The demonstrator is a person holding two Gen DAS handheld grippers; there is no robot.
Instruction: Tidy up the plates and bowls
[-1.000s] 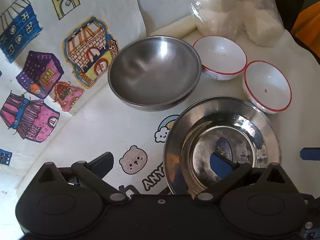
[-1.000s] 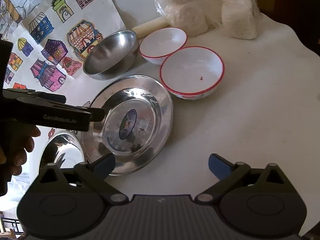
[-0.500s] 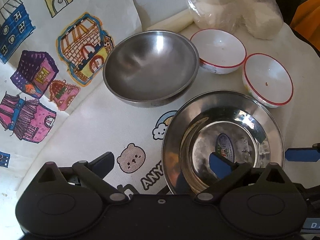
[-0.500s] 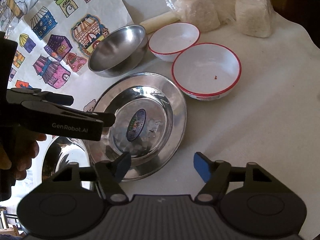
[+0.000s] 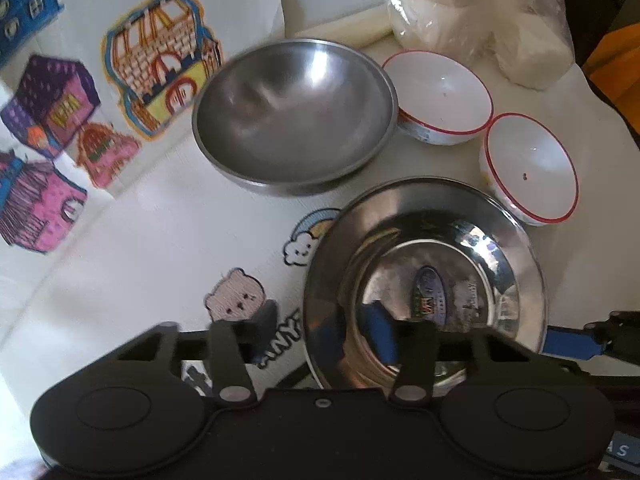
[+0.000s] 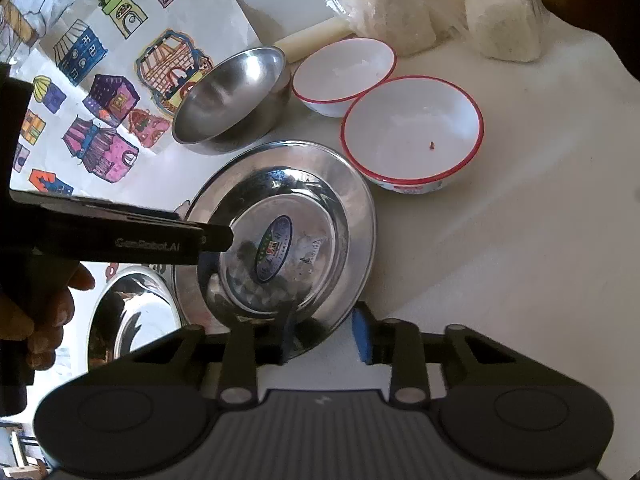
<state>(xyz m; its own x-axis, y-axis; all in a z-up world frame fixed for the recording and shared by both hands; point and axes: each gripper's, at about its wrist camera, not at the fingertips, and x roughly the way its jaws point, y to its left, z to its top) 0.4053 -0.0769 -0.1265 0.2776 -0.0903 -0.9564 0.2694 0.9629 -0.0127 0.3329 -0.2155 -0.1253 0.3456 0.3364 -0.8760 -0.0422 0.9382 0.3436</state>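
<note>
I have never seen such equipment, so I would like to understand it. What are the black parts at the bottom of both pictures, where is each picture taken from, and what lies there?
There is no robot. A person holds a two-finger grasping tool in each hand; one hand is visible. A wide-angle camera on each tool looks forward along its fingers, so the black parts are the tools themselves. One picture comes from the left tool, the other from the right tool. Before them lie a steel plate, a steel bowl, two red-rimmed white bowls, a plastic bag and a cloth with painted houses. Each tool straddles the plate's rim; the jaws look open, nothing clamped yet.
</note>
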